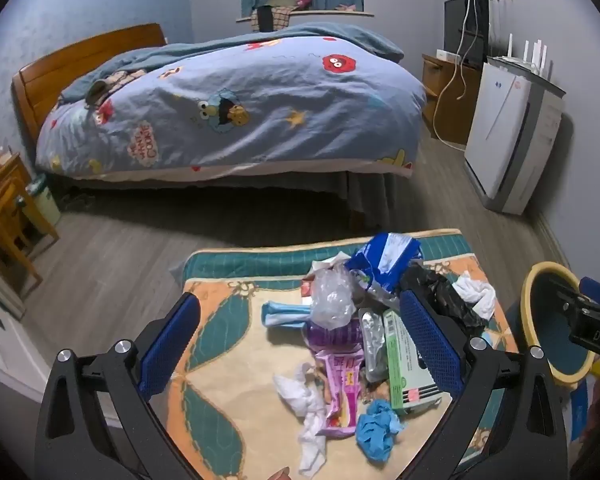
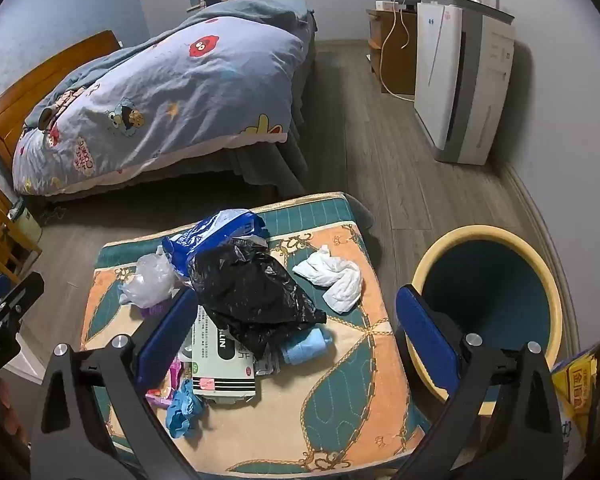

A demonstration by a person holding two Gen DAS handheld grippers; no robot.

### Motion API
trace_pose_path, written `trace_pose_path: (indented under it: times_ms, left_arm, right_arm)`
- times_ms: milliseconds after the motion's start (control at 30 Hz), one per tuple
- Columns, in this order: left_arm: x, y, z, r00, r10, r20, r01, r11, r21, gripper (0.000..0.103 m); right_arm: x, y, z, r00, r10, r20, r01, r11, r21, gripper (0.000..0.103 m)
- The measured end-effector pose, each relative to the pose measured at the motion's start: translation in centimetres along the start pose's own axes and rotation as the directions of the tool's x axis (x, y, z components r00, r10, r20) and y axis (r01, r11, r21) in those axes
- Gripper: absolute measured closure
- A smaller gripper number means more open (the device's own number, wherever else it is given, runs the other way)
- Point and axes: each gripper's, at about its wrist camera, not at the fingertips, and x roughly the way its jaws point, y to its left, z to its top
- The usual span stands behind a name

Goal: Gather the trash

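A pile of trash lies on a patterned floor cushion [image 1: 220, 392] [image 2: 340, 392]. It holds a black plastic bag [image 2: 252, 296], a blue bag [image 2: 216, 236], clear plastic [image 1: 332, 300], a green box [image 1: 404, 356], a pink wrapper [image 1: 342, 392], white tissue [image 1: 304, 404] [image 2: 332, 276] and a blue crumpled piece [image 1: 378, 430]. My left gripper [image 1: 300, 344] is open above the pile's left part. My right gripper [image 2: 296, 340] is open above the black bag and cushion. A yellow-rimmed bin [image 2: 488, 296] stands right of the cushion.
A bed [image 1: 228, 112] with a cartoon duvet stands behind the cushion. A white air purifier [image 1: 508, 136] and wooden cabinet [image 1: 444, 96] line the right wall. A wooden nightstand [image 1: 4, 208] stands at left. A yellow package [image 2: 580, 380] lies beside the bin.
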Motion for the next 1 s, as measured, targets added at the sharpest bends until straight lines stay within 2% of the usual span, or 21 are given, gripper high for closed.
trace_pose_path:
  times_ms: [1000]
  left_arm:
    - [0.4, -0.3, -0.9, 1.0, -0.001, -0.004, 0.001, 1.0, 0.003, 0.004]
  right_arm:
    - [0.2, 0.1, 0.0, 1.0, -0.005, -0.006, 0.005, 1.0, 0.0, 0.005]
